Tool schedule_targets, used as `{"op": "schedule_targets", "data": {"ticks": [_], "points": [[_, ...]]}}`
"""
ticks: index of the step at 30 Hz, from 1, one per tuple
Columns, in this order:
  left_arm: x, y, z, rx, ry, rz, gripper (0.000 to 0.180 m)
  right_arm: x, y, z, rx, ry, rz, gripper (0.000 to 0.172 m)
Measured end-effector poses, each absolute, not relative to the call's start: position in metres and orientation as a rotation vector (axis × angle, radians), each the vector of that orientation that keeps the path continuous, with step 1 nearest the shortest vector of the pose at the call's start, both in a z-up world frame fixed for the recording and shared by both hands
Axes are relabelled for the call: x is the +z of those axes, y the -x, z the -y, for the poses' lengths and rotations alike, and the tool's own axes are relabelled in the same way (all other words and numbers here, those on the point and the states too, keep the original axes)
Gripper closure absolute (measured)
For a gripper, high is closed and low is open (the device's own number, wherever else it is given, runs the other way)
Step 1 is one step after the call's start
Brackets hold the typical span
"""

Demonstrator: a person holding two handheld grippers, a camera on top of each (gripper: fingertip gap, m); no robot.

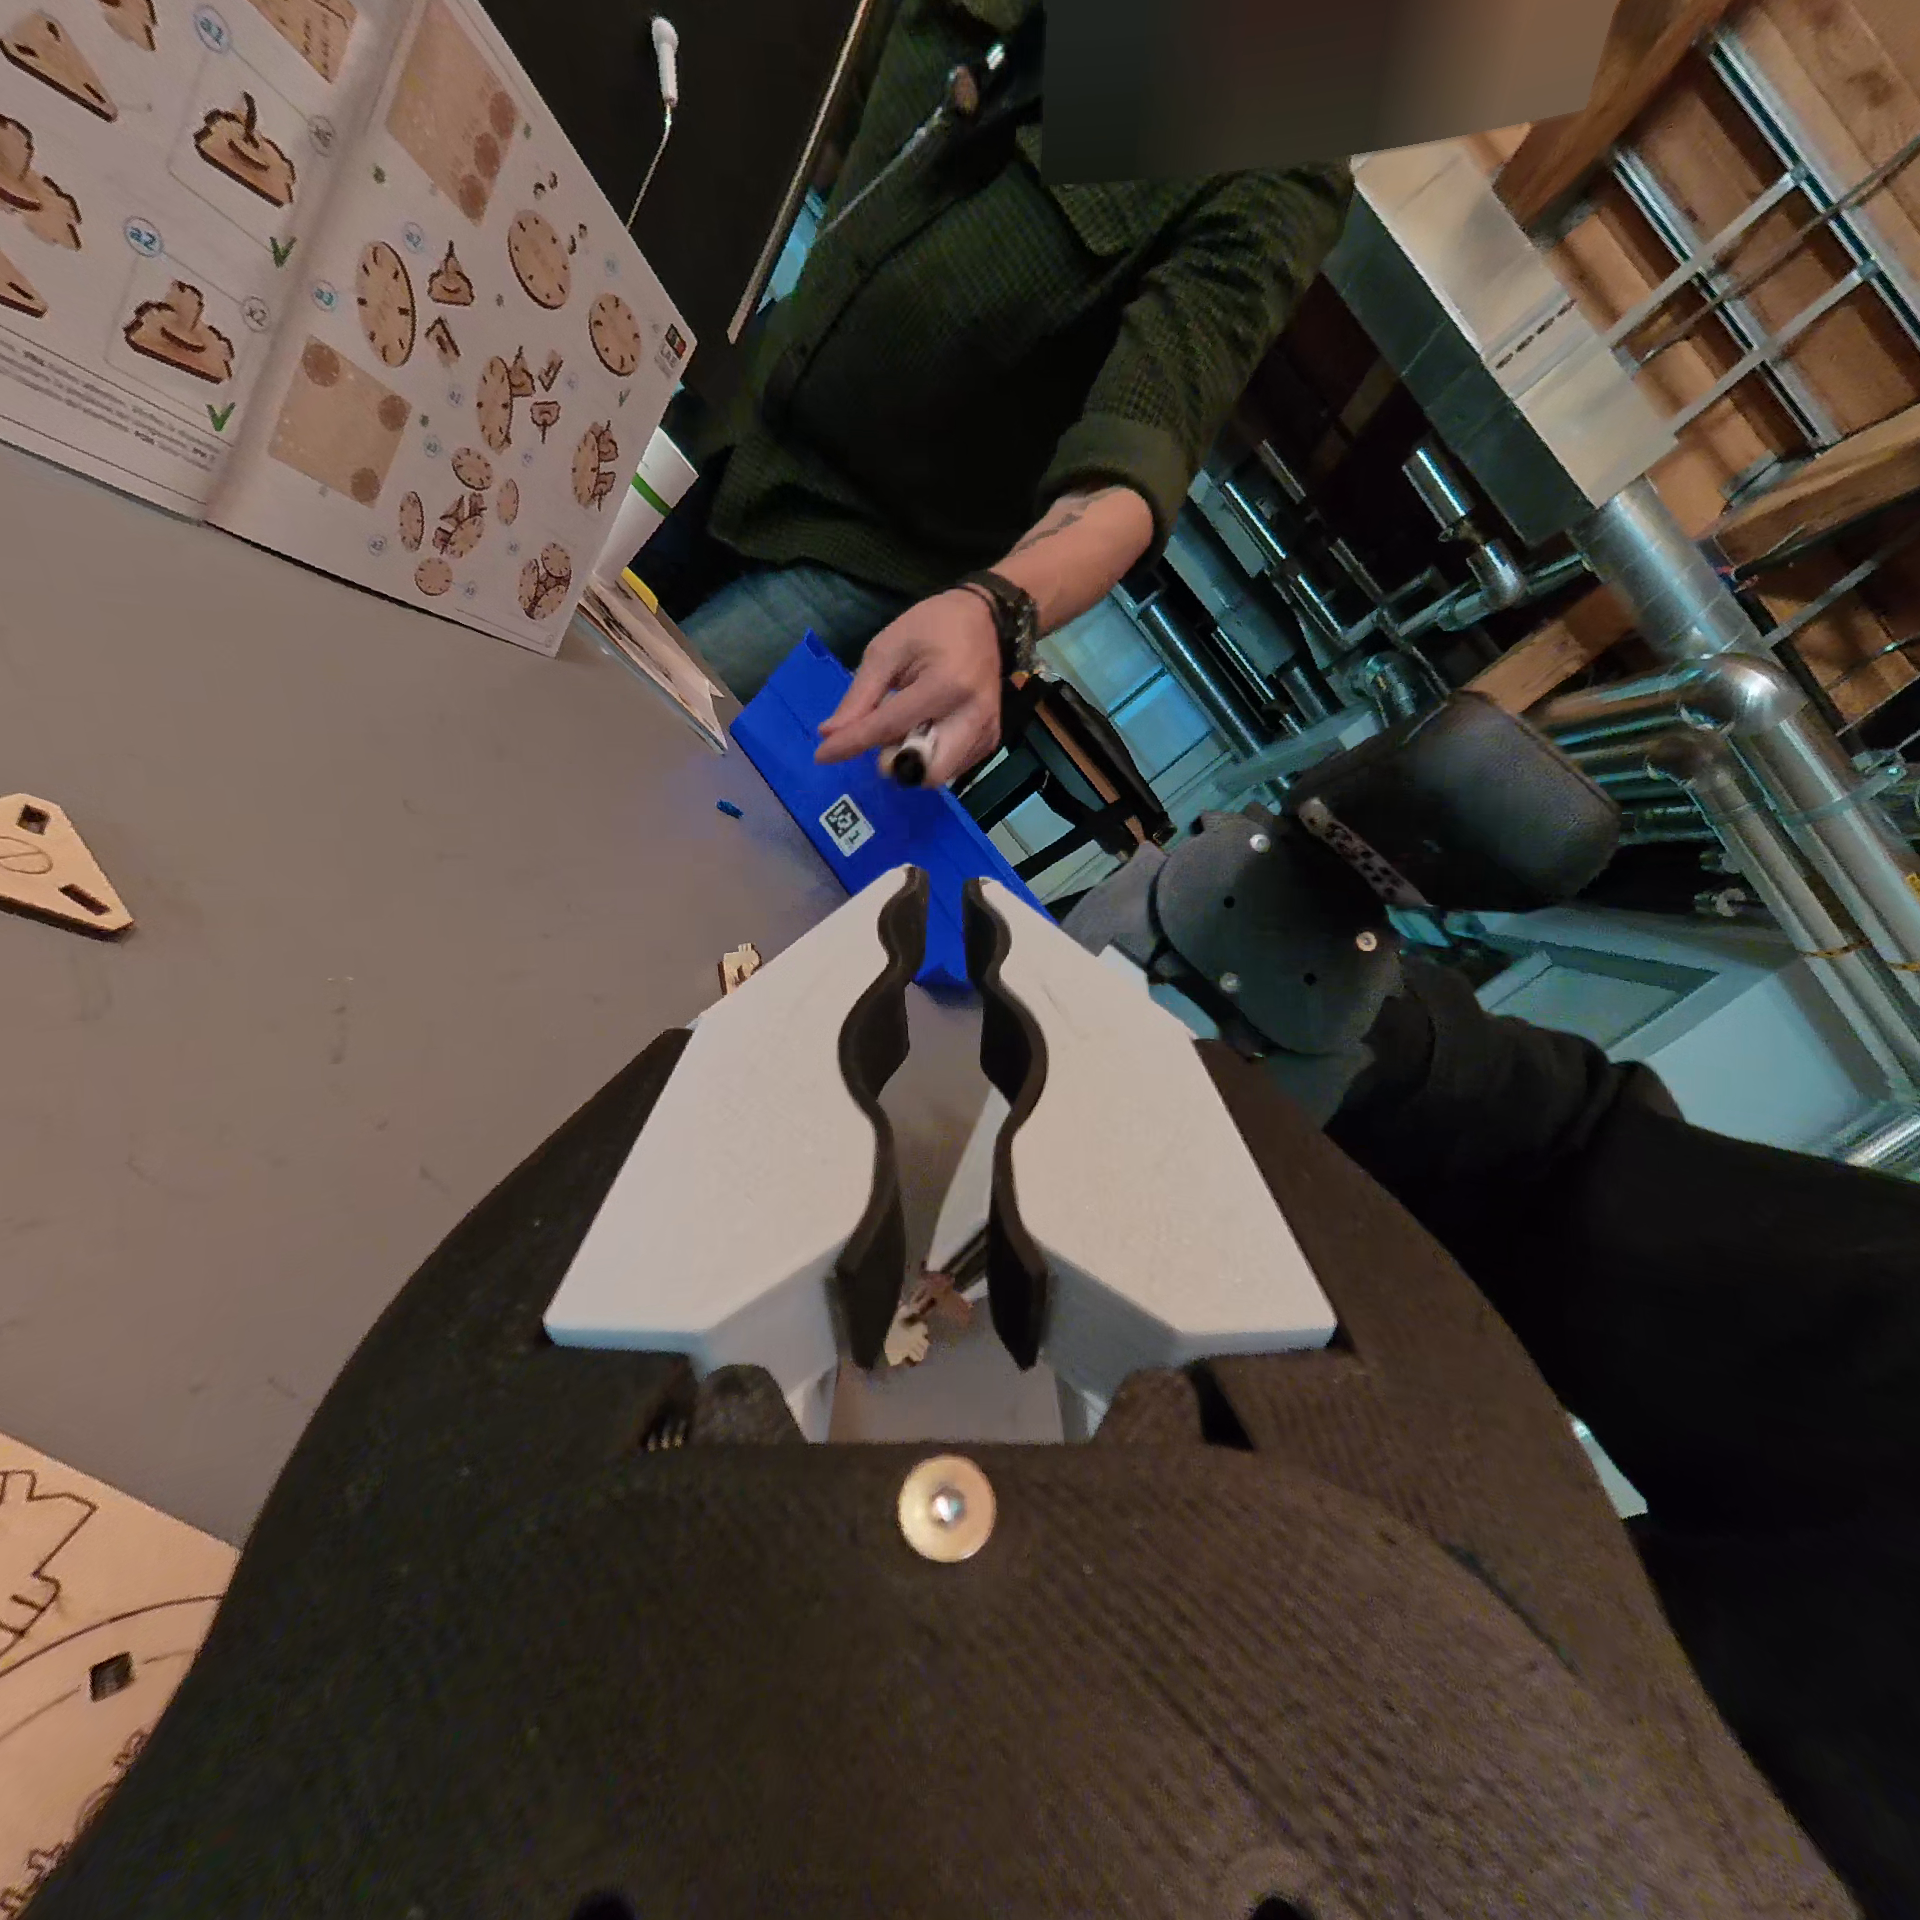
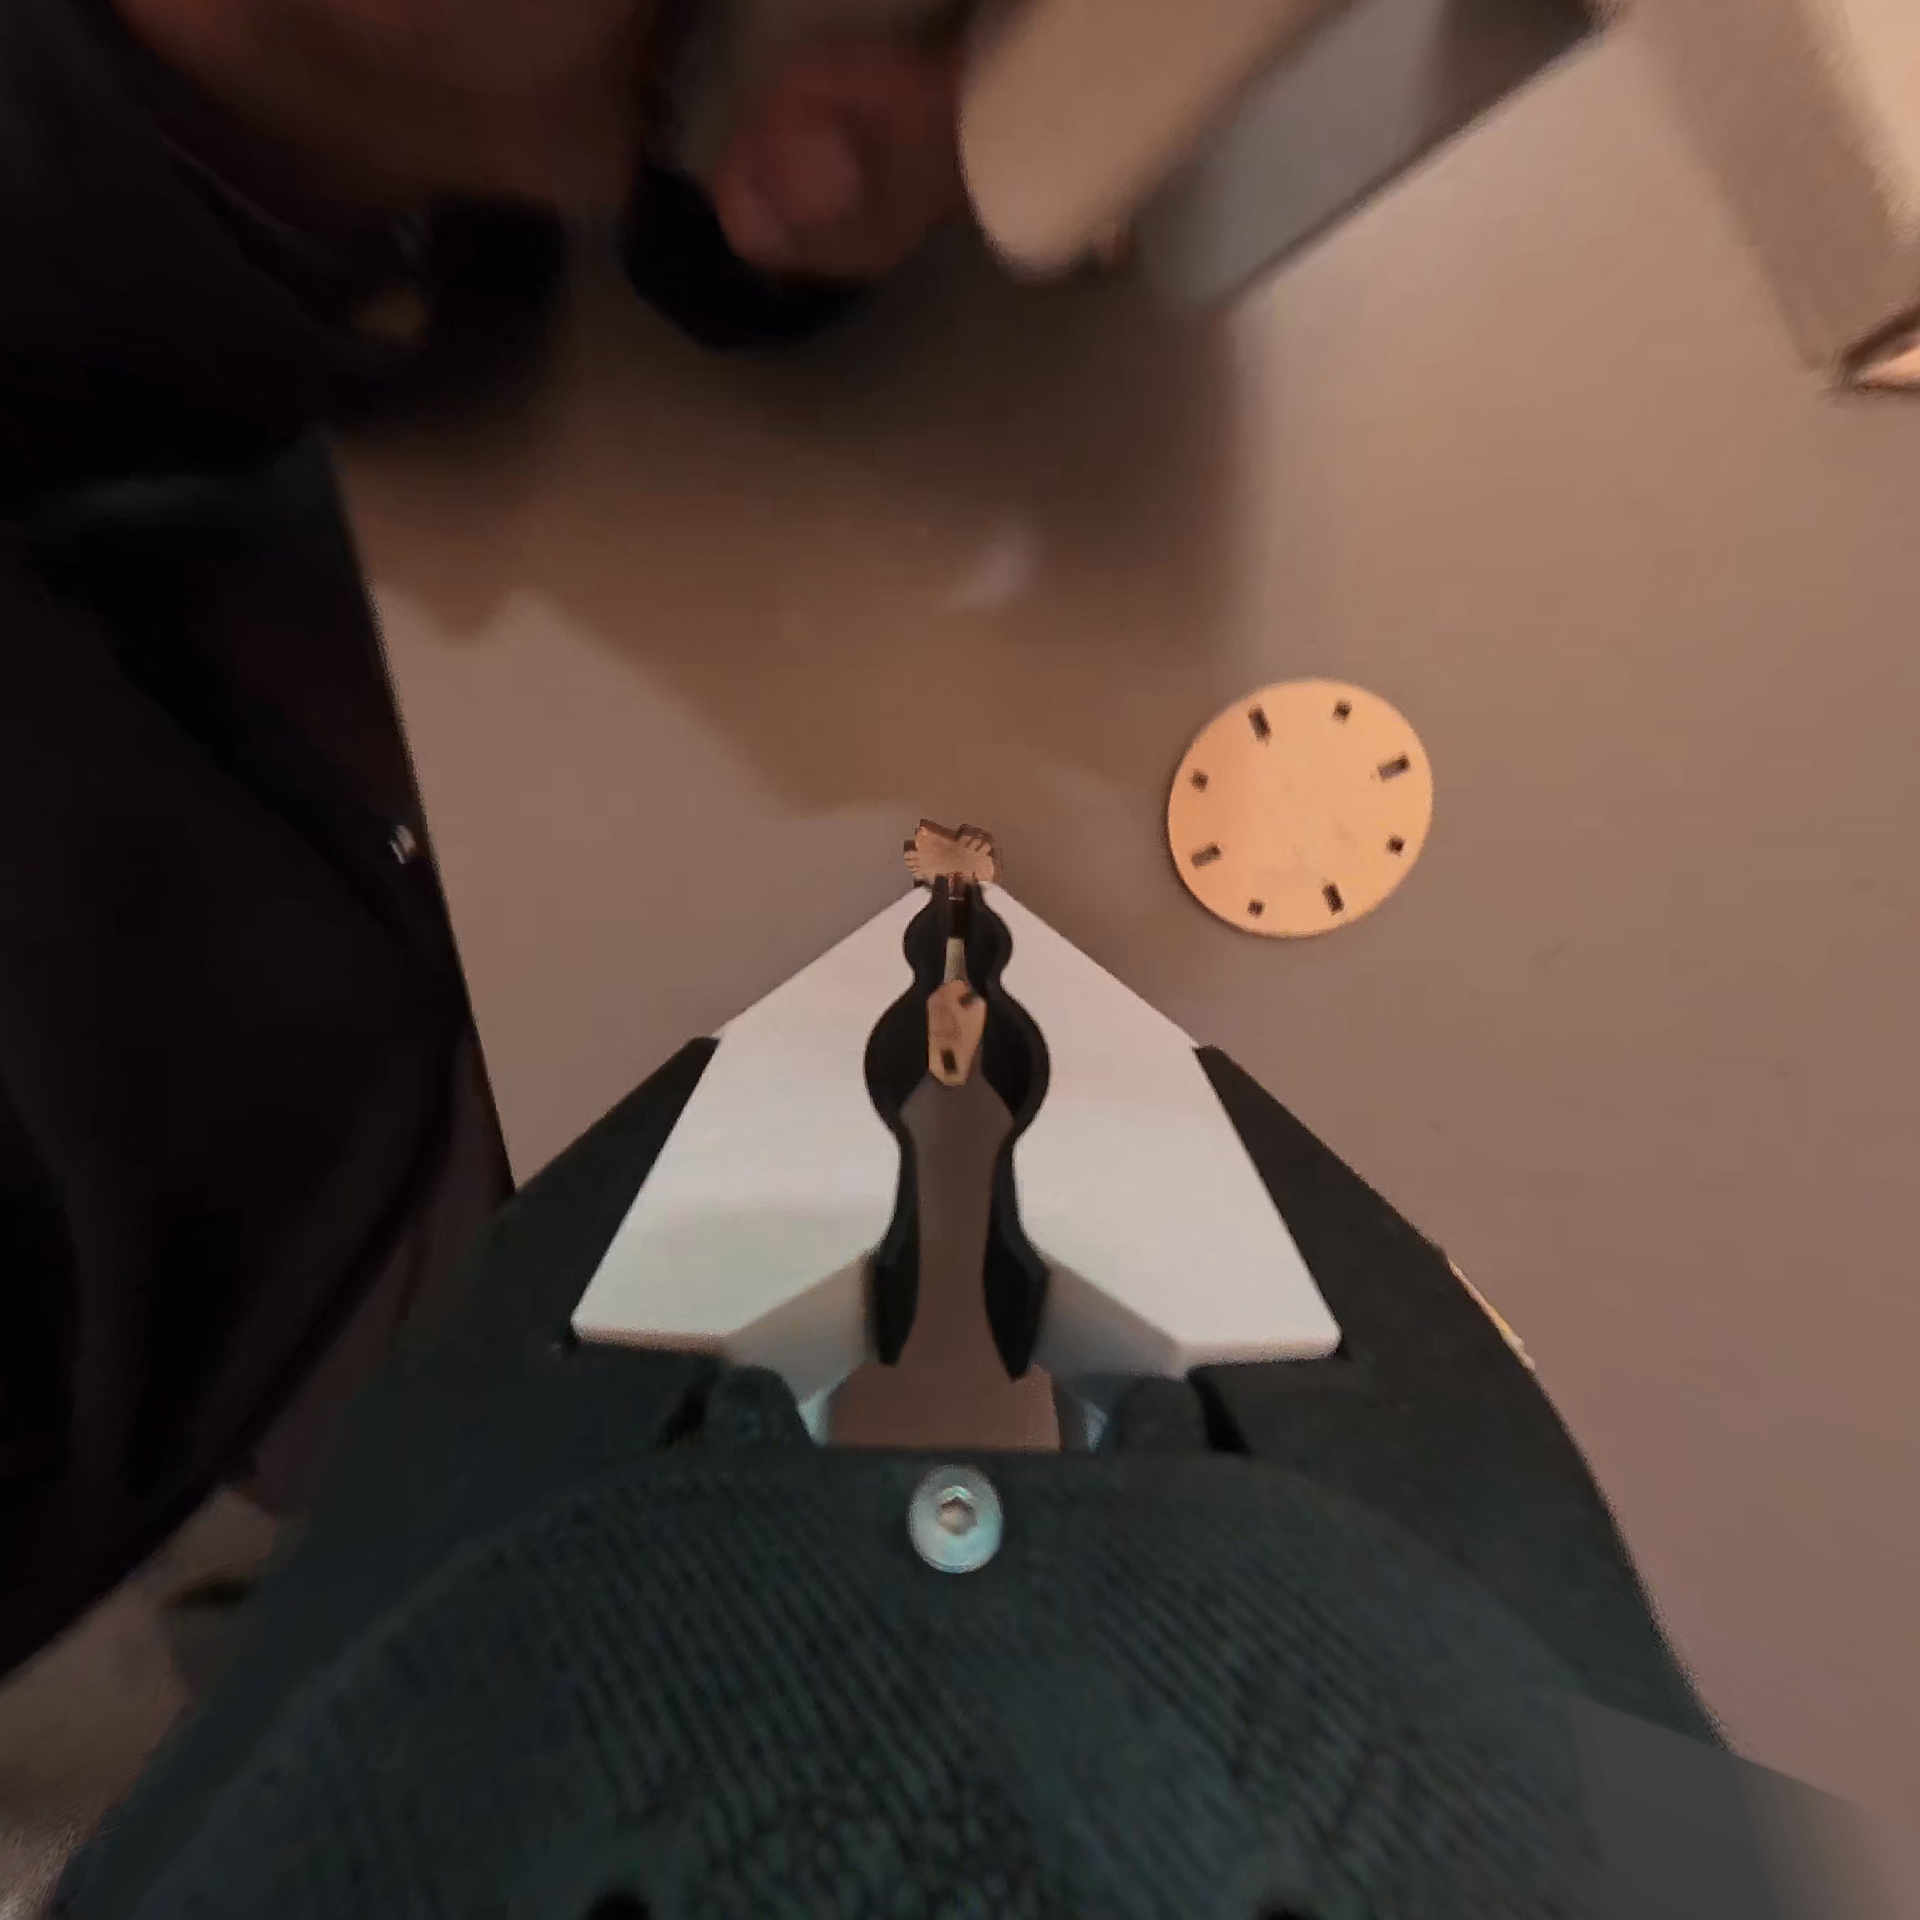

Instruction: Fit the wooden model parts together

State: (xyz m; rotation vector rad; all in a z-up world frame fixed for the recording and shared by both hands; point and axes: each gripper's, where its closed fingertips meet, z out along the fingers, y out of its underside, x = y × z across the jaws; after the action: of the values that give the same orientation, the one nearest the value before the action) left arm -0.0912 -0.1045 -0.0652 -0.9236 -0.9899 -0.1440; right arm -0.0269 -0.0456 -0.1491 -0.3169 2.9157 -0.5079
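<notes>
2 claws: right claw [image 2: 951,902] clamped on small flat wooden piece [image 2: 953,1023]; left claw [image 1: 943,896] slightly parted, bare, above grey worktop [image 1: 416,935].

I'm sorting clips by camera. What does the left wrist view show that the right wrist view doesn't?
Left only: an open white instruction booklet, a long blue plastic bin, a person's hand over it, and the left gripper, jaws slightly apart with nothing between the tips.

Right only: a round wooden disc with slots, and the right gripper shut on a small flat wooden piece.

Both: the grey tabletop.
</notes>
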Motion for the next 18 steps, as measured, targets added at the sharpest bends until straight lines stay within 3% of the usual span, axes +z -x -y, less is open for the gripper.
{"op": "schedule_targets", "data": {"ticks": [10, 18], "points": [[-0.062, 0.09, 0.103, -0.173, 0.9, 0.968, 0.171, -0.086, 0.049, 0.04, -1.415, 0.674, -3.138, 0.172], [-0.067, 0.092, 0.101, -0.164, 0.919, 0.989, 0.171, -0.133, 0.085, -0.016, -0.998, 1.232, -3.744, 0.171]]}}
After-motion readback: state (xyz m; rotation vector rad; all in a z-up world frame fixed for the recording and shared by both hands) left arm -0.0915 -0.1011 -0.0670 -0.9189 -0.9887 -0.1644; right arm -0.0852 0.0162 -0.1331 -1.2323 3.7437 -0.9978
